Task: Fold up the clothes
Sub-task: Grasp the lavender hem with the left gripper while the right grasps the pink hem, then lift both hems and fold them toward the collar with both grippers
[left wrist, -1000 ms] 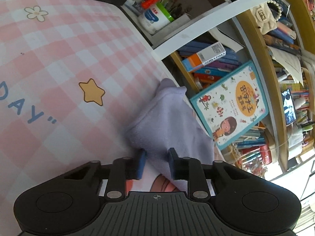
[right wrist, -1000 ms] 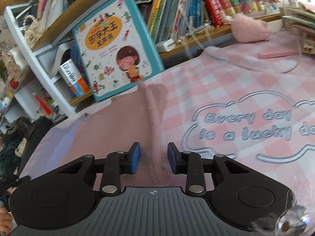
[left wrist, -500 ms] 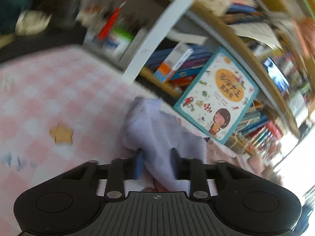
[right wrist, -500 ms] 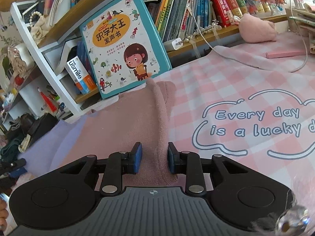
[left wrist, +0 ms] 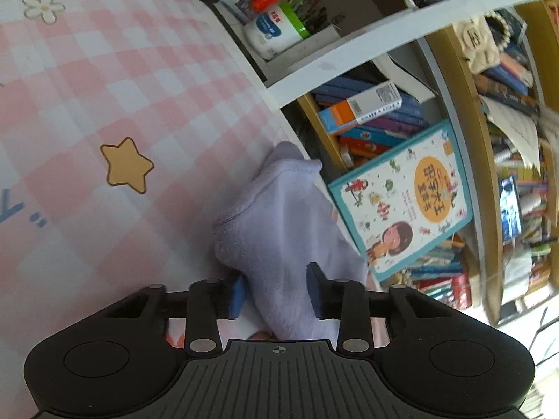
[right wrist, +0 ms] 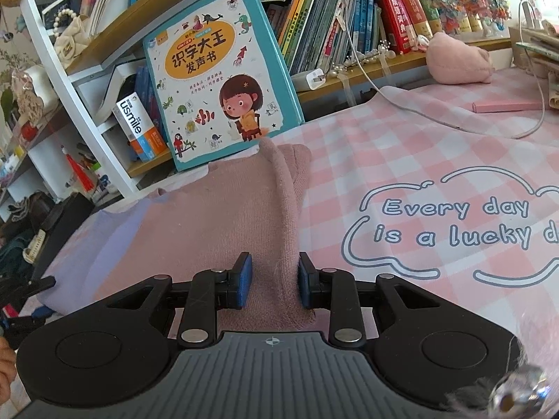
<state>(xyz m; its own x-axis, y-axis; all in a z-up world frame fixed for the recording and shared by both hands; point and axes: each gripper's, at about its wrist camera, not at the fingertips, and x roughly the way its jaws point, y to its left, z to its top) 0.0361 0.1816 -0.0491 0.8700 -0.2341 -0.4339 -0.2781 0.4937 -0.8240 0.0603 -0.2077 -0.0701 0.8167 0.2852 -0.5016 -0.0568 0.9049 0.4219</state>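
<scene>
Pink checked tablecloth (right wrist: pixel 401 160) under and right of fingers, lettering "Every day is a lucky d…" (right wrist: pixel 450 223) to right. Teal picture book (right wrist: pixel 216 70) leaning on bookshelf (right wrist: pixel 349 80) straight ahead of fingertips. Pink plush (right wrist: pixel 457 59) far right ahead. Left view: yellow star print (left wrist: pixel 127 167) left of fingers, white tub (left wrist: pixel 272 33) far ahead.

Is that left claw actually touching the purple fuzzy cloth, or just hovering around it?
Cannot tell. In the left wrist view the left claw straddles the purple cloth, which fills most of the space between its blue pads, but no firm pinch shows plainly.
</scene>
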